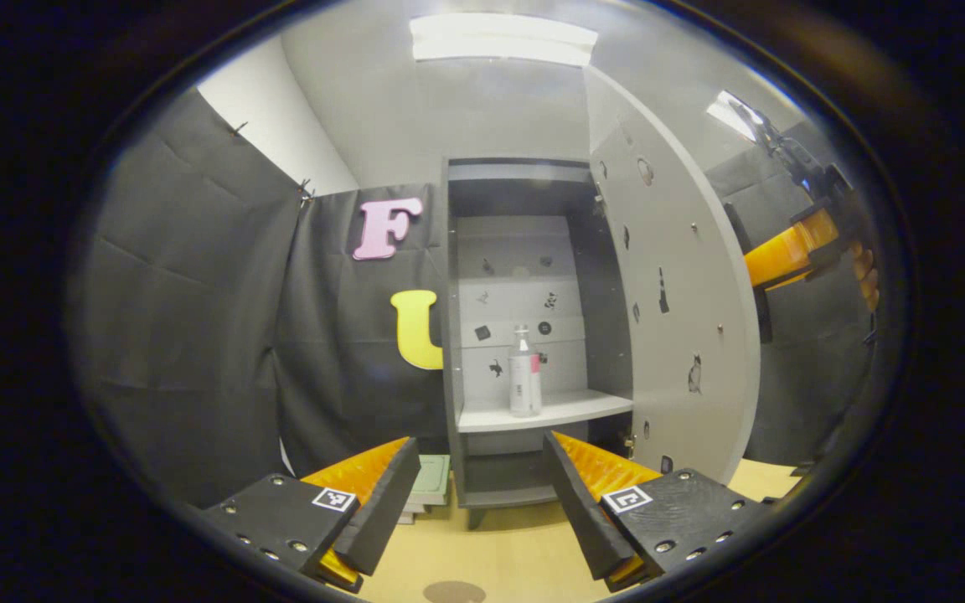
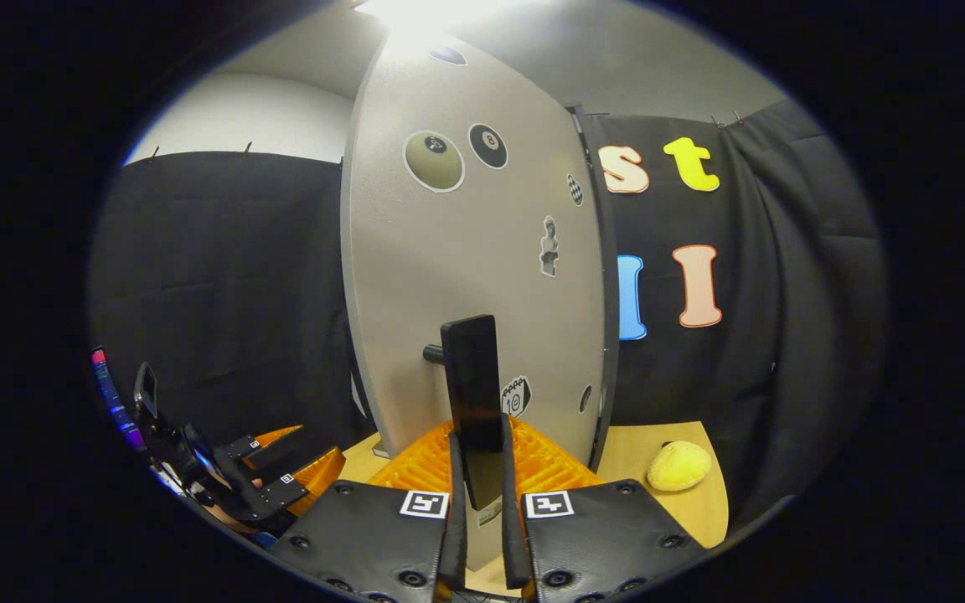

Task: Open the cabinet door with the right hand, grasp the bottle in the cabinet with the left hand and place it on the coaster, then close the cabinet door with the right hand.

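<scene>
Cabinet: a tall grey unit standing on the wooden table, seen at the centre of the left gripper view with its front uncovered.
Cabinet door: swung wide to the 3 o'clock side of the opening; small stickers dot its inner face.
Shelf: pale board across the lower part of the cabinet; it carries one thing.
Bottle: upright on the shelf, toward its left half, clear neck above a white label; nothing touches it.
Back panel: grey, scattered with small dark stickers behind the bottle.
Left gripper: low at 6 o'clock, jaws wide apart and holding nothing, the cabinet's base showing between them.
Right gripper: jaws drawn close, clamped on the dark upright door handle on the door's outer face.
Coaster: a round brown disc on the table at 6 o'clock, partly cut off at the edge.
Beside the cabinet: flat greenish items stacked at its lower left, too dim to identify.
Yellow lump: rests on the table at 4 o'clock in the right gripper view.
</scene>
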The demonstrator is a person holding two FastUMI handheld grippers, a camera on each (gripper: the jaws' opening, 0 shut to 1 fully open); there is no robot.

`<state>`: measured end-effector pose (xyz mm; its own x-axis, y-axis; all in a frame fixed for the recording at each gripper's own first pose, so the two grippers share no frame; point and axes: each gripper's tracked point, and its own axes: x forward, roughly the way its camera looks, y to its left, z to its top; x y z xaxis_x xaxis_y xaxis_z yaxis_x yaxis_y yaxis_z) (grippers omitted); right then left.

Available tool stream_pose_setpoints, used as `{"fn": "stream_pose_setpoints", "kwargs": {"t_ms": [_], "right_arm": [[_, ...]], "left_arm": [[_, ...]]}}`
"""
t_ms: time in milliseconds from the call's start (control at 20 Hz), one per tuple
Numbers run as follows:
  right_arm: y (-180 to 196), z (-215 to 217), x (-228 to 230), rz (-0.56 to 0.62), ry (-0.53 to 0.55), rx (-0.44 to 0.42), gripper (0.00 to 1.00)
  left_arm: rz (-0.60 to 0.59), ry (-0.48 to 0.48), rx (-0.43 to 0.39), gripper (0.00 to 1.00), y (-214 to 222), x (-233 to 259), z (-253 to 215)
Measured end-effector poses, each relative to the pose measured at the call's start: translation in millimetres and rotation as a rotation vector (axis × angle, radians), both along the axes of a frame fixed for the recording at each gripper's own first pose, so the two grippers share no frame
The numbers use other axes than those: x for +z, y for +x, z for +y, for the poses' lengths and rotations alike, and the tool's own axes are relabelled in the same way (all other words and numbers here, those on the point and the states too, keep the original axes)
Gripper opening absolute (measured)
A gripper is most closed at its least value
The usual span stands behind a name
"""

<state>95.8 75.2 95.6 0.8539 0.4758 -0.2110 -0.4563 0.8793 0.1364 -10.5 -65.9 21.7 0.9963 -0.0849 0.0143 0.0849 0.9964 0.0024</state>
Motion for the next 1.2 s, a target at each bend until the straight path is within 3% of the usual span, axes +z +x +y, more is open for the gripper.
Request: {"fn": "stream_pose_setpoints", "kwargs": {"t_ms": [350, 400, 500, 550, 650, 750, 800, 950, 1200], "right_arm": [[4.7, -56.2, 0.3, -0.012, 0.022, -0.078, 0.15], [4.8, -63.6, -0.3, -0.016, 0.027, -0.089, 0.19], [7.1, -79.2, -1.1, -0.027, 0.041, -0.115, 0.14], [8.9, -87.8, -1.5, -0.032, 0.045, -0.130, 0.18], [13.3, -105.4, -1.8, -0.045, 0.051, -0.160, 0.13], [8.7, -106.2, 3.7, -0.055, 0.107, -0.127, 0.08], [4.5, -104.6, 4.3, -0.056, 0.133, -0.098, 0.16], [-7.6, -114.8, 1.3, -0.061, 0.128, -0.053, 0.26], [-13.9, -165.9, -17.6, -0.097, 0.038, -0.162, 0.30]], "left_arm": [[0.034, -0.011, -0.028, 0.88, 2.9, -12.9, -40.5], [0.038, -0.008, -0.030, 0.90, 3.6, -13.1, -46.1], [0.039, 0.000, -0.030, 0.88, 4.2, -12.9, -56.8], [0.038, 0.004, -0.027, 0.90, 4.5, -11.5, -62.4], [0.037, 0.004, -0.022, 0.88, 4.6, -10.0, -72.4], [0.042, 0.015, -0.004, 0.88, 6.2, -8.7, -79.1], [0.045, 0.023, 0.008, 0.88, 7.3, -8.9, -81.9], [0.058, 0.032, 0.031, 0.88, 7.5, -3.5, -92.0], [0.038, 0.031, 0.021, 0.88, 26.1, 17.6, -101.0]]}}
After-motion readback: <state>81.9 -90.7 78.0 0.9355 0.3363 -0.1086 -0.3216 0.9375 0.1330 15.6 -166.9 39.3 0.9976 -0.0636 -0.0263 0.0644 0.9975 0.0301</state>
